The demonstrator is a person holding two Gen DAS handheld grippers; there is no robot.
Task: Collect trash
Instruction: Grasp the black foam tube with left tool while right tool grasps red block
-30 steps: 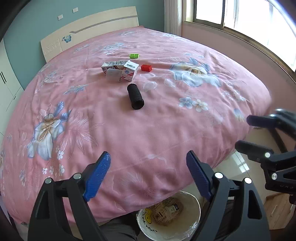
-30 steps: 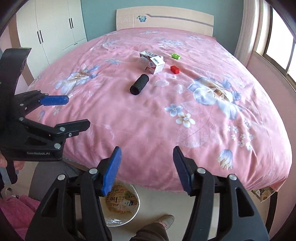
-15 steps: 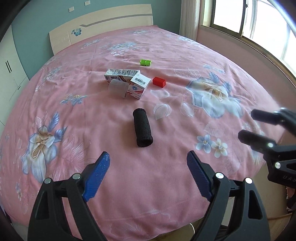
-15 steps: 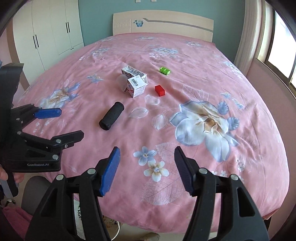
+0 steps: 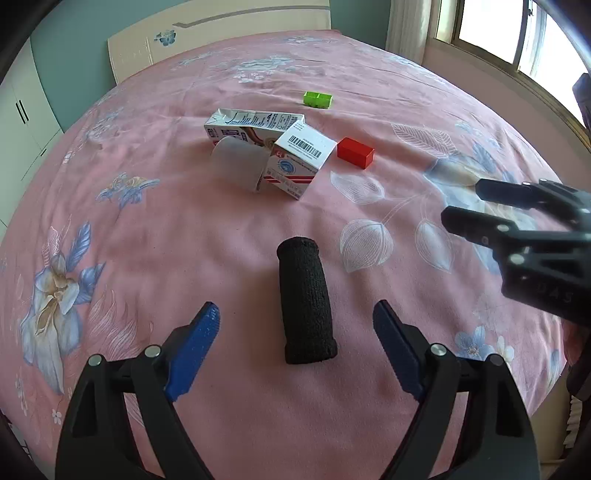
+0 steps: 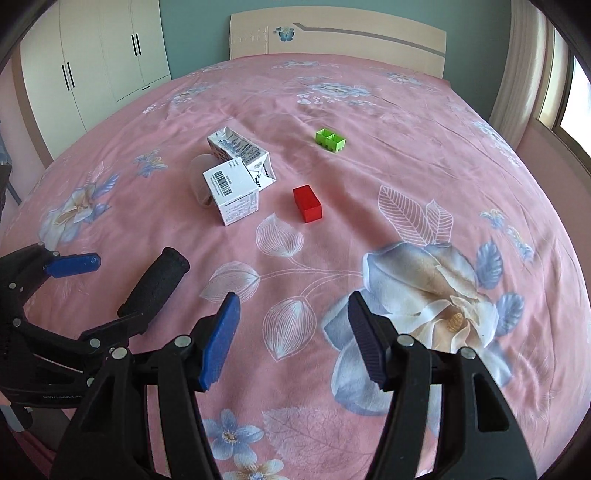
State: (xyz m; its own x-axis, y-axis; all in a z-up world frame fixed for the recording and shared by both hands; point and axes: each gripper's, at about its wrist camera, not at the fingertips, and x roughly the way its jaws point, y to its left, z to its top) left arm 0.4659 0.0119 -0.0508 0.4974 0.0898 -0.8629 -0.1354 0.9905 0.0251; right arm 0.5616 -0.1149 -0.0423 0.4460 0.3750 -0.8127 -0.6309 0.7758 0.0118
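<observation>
Black foam roll point(image 5: 306, 300) lies lengthwise on the pink floral bedspread point(image 5: 147, 236), now right btwn the blue pads of the left gripper point(image 5: 295, 328); 1 s ago it sat far up the bed w/ the gripper back over the bed's near edge and a trash bowl in view below. That bowl is out of frame now, both views. Roll's near end is abt level w/ the fingertips, no contact seen either side. Left gripper: jaws spread wide, nothing held, hovering low over the roll, pointing toward the far headboard point(image 5: 221, 33).

Beyond the roll: white box w/ barcode point(image 5: 301, 160) leaning against a flattened milk carton point(image 5: 251, 123), a translucent cup point(image 5: 238, 162) on its side touching the box's left. Red block point(image 5: 355, 152) just right of the box, apart from it. Green block point(image 5: 317, 99) farther up, well apart.

Right gripper point(image 6: 293, 339) also came fwd over the bed since earlier; it sits right of the left one, jaws apart, empty, above a big printed flower point(image 6: 436, 295). In its view the roll point(image 6: 155, 284) lies at the near left, w/ the left gripper's point(image 6: 85, 295) fingers astride it. Red block point(image 6: 307, 203), green block point(image 6: 330, 139), box point(image 6: 231, 190) lie farther ahead. Wardrobe point(image 6: 92, 62) at far left.
</observation>
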